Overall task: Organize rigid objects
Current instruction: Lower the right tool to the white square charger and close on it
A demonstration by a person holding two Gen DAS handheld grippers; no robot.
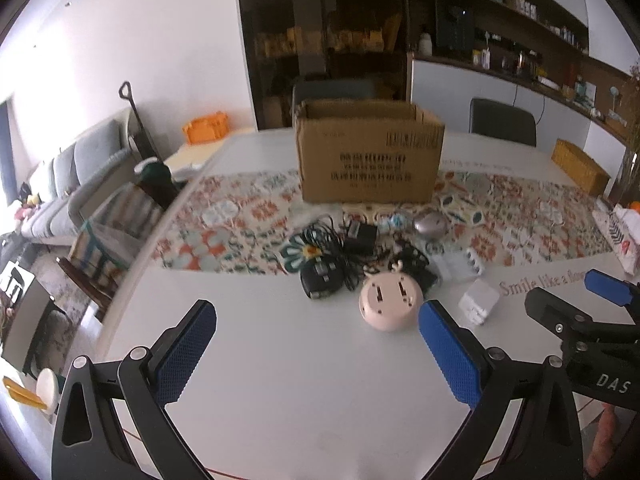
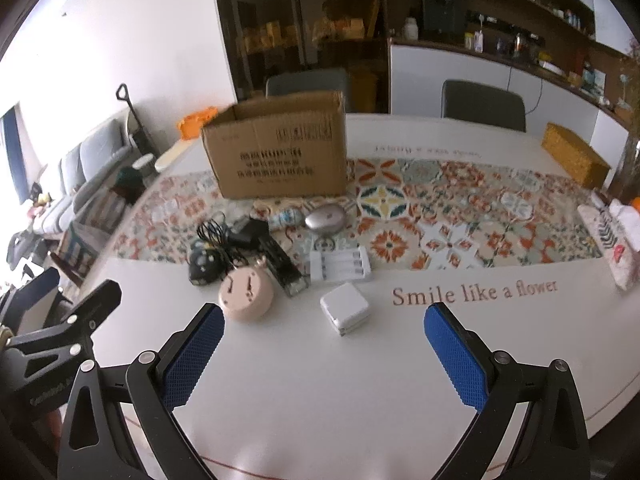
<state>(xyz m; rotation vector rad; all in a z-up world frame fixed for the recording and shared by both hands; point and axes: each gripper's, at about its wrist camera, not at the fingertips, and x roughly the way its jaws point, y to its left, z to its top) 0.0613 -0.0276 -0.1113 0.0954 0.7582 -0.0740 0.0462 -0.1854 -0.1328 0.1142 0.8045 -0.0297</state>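
The white tabletop [image 2: 304,380] carried a patterned runner [image 2: 460,208] across its far half. An open cardboard box [image 2: 280,152] stood on the runner, far left of centre. Just near the box lay a cluster of small things: a black adapter with tangled cord [image 2: 244,236], a grey oval mouse [image 2: 325,218], a white battery charger [image 2: 340,266], a pink round clock [image 2: 246,294] face down and a white square charger [image 2: 345,307] nearest the right gripper [image 2: 324,354]. Its fingers [image 2: 192,360] were spread wide apart, holding nothing, above bare tabletop. The left gripper [image 1: 316,352] likewise had its fingers [image 1: 184,354] wide apart and empty, with the pink clock just beyond them.
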